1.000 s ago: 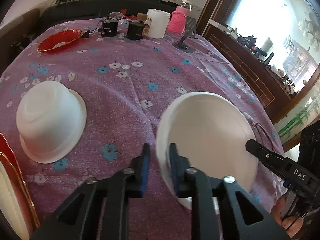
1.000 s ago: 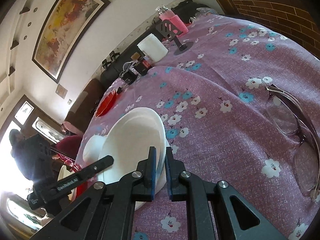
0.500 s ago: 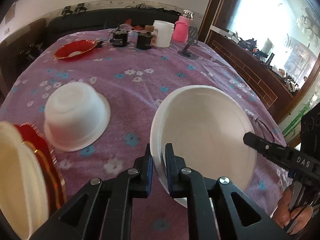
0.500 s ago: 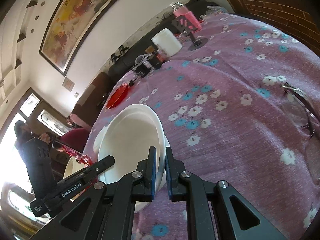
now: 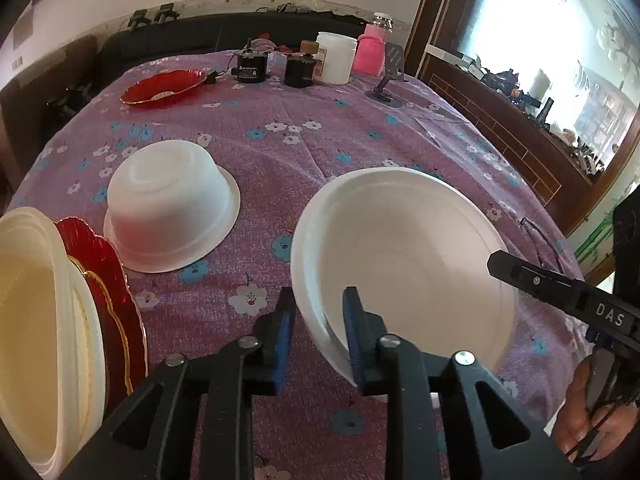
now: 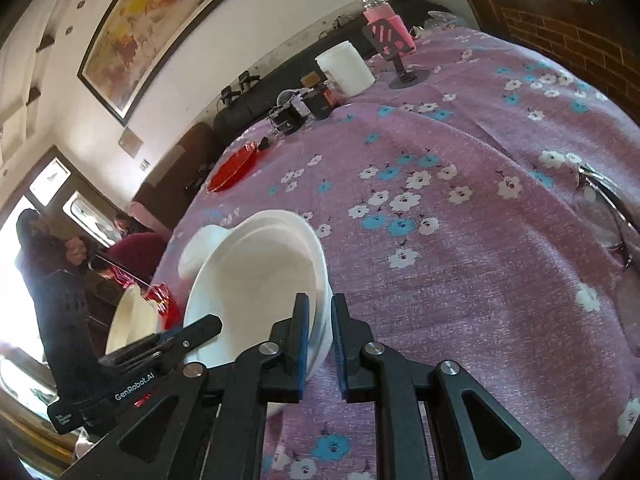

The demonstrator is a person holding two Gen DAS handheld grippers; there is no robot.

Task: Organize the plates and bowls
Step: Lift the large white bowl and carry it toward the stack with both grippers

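Note:
A white bowl [image 5: 404,264] is held tilted above the purple flowered tablecloth. My left gripper [image 5: 316,320] straddles its near-left rim with the jaws parted wider than the rim. My right gripper [image 6: 319,336] is shut on the bowl's [image 6: 256,280] opposite rim. A second white bowl [image 5: 172,204] lies upside down on the cloth to the left. A stack of cream and red plates [image 5: 60,320] stands at the left edge. A red plate [image 5: 164,87] sits far back.
Jars, a white tub [image 5: 336,58], a pink bottle [image 5: 374,56] and a phone stand [image 5: 390,80] line the table's far edge. Eyeglasses [image 6: 608,216] lie on the cloth at the right. People stand by the door [image 6: 48,264] beyond the table's left side.
My left gripper's jaws have opened from the bowl's rim. The bowl has risen a little and the view has pulled back; the plate stack shows more at the left.

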